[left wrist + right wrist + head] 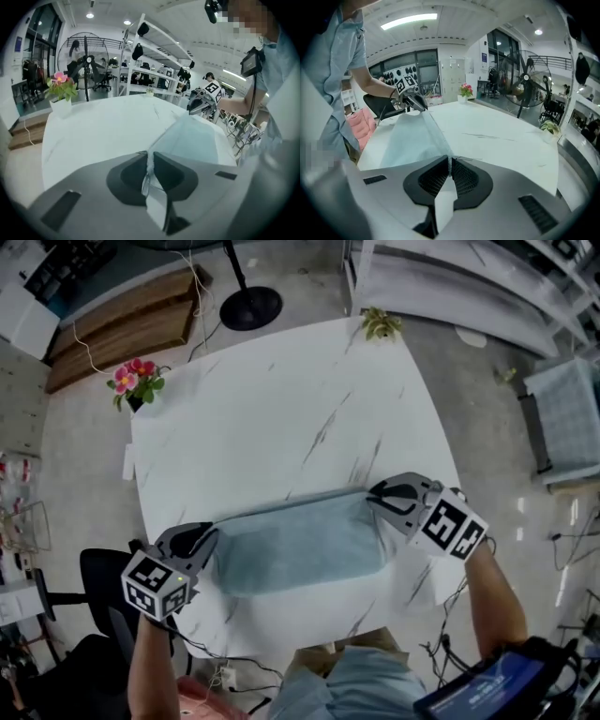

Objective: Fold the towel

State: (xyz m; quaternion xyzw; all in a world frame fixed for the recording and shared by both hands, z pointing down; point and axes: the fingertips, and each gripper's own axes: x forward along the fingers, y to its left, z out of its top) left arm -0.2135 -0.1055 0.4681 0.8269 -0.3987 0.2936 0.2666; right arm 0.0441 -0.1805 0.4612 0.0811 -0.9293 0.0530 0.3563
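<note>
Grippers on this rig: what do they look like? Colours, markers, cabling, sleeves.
The left gripper and right gripper have grey moulded shells with black inner pads. Each carries a white cube printed with black square markers. Thin black cables trail from them. The person wears a light blue short-sleeved shirt.
</note>
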